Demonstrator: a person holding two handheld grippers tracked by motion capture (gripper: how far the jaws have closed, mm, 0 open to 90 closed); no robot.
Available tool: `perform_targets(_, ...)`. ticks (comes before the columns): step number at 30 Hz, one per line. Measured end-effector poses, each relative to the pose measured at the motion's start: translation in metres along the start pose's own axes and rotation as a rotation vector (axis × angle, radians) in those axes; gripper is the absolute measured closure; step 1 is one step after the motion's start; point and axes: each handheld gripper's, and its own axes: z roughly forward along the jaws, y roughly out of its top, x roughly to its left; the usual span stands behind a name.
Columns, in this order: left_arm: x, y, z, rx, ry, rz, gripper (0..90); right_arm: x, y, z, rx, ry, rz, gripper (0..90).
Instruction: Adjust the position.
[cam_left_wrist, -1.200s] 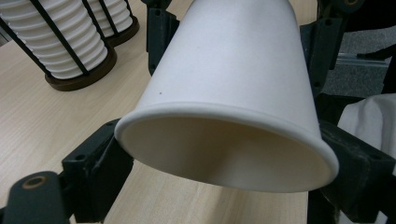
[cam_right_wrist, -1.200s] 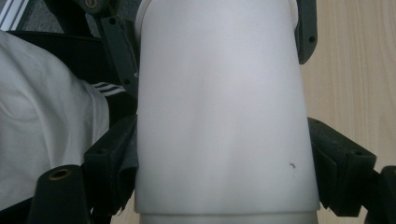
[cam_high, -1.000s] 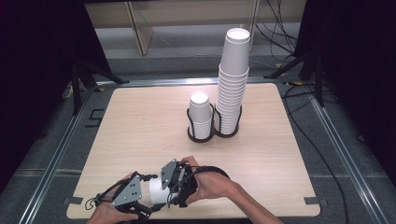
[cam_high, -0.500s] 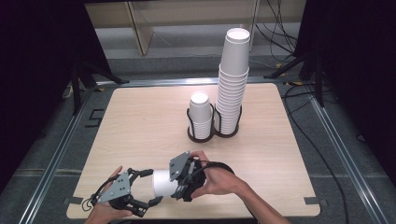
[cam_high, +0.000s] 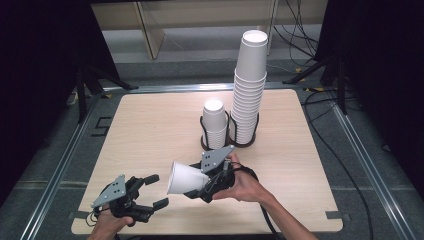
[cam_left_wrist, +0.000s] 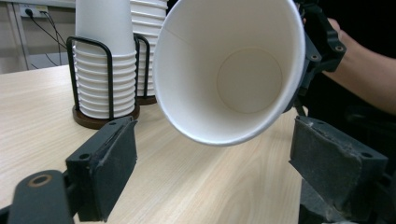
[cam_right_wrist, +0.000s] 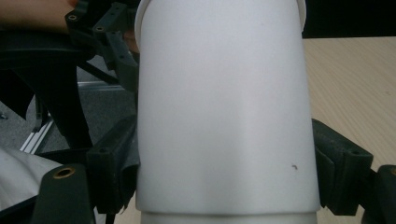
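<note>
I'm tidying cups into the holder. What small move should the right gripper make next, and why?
Probably swing the paper cup toward the shorter stack, turning its mouth downward. The right gripper clamps it near the base, tilted sideways, the left gripper stands open and apart, and the stacks sit mouth-down.

Your light wooden worktop (cam_high: 150, 125) sits inside a metal frame (cam_high: 60, 165) on a grey floor (cam_high: 370, 165). Black curtains (cam_high: 45, 60) flank it on both sides. Behind it you have a pale shelf unit (cam_high: 150, 20) and loose cables (cam_high: 300, 30).
</note>
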Motion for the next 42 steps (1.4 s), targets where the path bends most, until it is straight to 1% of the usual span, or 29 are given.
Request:
perform_targets(3,0.000,0.000,0.000,-0.004,0.008,-0.012,14.5,0.001,-0.001,0.000,-0.015,0.006,0.003,22.3)
perform_targets(4,0.001,0.000,0.000,-0.008,0.005,-0.020,14.4,0.002,-0.001,0.001,-0.019,0.013,0.017,22.3)
perform_targets(5,0.001,0.000,0.000,-0.014,0.008,-0.018,14.5,0.002,-0.002,0.001,-0.027,0.012,0.013,22.3)
perform_targets(6,0.001,0.000,0.000,-0.012,0.012,-0.021,14.4,0.002,-0.002,0.001,-0.030,0.021,0.013,22.3)
perform_targets(7,0.000,0.001,-0.001,0.009,0.024,-0.022,14.4,0.003,-0.003,0.003,-0.035,0.021,0.014,22.3)
perform_targets(10,0.000,0.001,0.000,0.008,0.023,-0.021,14.3,0.004,-0.004,0.004,-0.031,0.022,0.010,22.3)
perform_targets(11,-0.001,0.001,0.000,0.021,0.020,-0.010,12.4,0.005,-0.004,0.006,-0.028,0.031,0.006,22.3)
perform_targets(12,-0.002,0.001,0.001,0.023,0.023,-0.006,13.1,0.005,-0.005,0.007,-0.026,0.030,0.002,22.3)
perform_targets(13,-0.002,0.001,0.001,0.023,0.023,-0.006,13.5,0.005,-0.005,0.007,-0.026,0.030,0.002,22.3)
perform_targets(14,-0.002,0.000,0.003,0.004,0.005,-0.002,13.5,0.005,-0.005,0.009,-0.020,0.037,0.005,22.3)
perform_targets(17,-0.004,0.000,0.005,0.010,0.000,0.007,13.2,0.006,-0.006,0.010,-0.019,0.038,-0.004,22.3)
perform_targets(18,-0.005,0.001,0.003,0.041,0.017,0.021,13.7,0.007,-0.006,0.011,-0.015,0.043,-0.002,22.3)
perform_targets(19,-0.006,0.000,0.004,0.047,0.021,0.028,14.0,0.006,-0.006,0.012,-0.021,0.037,-0.019,22.3)
perform_targets(20,-0.006,0.000,0.004,0.047,0.021,0.028,13.6,0.006,-0.006,0.012,-0.014,0.042,-0.019,22.3)
perform_targets(21,-0.007,0.000,0.005,0.058,0.019,0.048,13.4,0.008,-0.006,0.013,-0.007,0.046,-0.010,22.3)
perform_targets(22,-0.007,0.000,0.005,0.058,0.019,0.048,13.2,0.008,-0.006,0.013,-0.005,0.050,-0.015,22.3)
perform_targets(23,-0.009,0.000,0.006,0.069,0.021,0.069,13.5,0.008,-0.006,0.014,0.000,0.054,-0.016,22.3)
perform_targets(24,-0.009,0.000,0.006,0.069,0.021,0.069,13.6,0.008,-0.006,0.014,0.000,0.054,-0.016,22.3)
perform_targets(26,-0.010,-0.001,0.008,0.049,0.002,0.069,12.5,0.010,-0.006,0.018,0.009,0.061,-0.022,22.3)
perform_targets(27,-0.011,-0.001,0.008,0.085,0.013,0.091,11.3,0.011,-0.006,0.019,0.011,0.063,-0.031,22.3)
perform_targets(29,-0.012,-0.001,0.008,0.082,0.012,0.090,10.2,0.012,-0.006,0.021,0.015,0.071,-0.044,22.3)
perform_targets(30,-0.011,-0.002,0.009,0.072,0.004,0.088,10.2,0.012,-0.006,0.021,0.015,0.071,-0.044,22.3)
perform_targets(31,-0.012,-0.001,0.008,0.086,0.012,0.089,8.2,0.013,-0.006,0.022,0.016,0.075,-0.032,22.3)
perform_targets(33,-0.011,-0.001,0.008,0.083,0.015,0.087,5.8,0.013,-0.006,0.023,0.013,0.079,-0.038,22.3)
perform_targets(36,-0.011,0.000,0.008,0.081,0.017,0.091,5.5,0.013,-0.005,0.023,0.011,0.081,-0.037,22.3)
perform_targets(39,-0.011,-0.001,0.008,0.077,0.015,0.087,3.0,0.013,-0.005,0.023,0.008,0.085,-0.035,22.3)
perform_targets(40,-0.011,-0.001,0.008,0.078,0.014,0.090,2.4,0.013,-0.005,0.024,-0.001,0.088,-0.047,22.3)
perform_targets(41,-0.010,-0.001,0.008,0.061,0.004,0.079,1.6,0.013,-0.005,0.025,-0.006,0.088,-0.044,22.3)
perform_targets(42,-0.010,-0.001,0.009,0.039,-0.007,0.064,0.6,0.014,-0.005,0.025,0.004,0.097,-0.034,22.3)
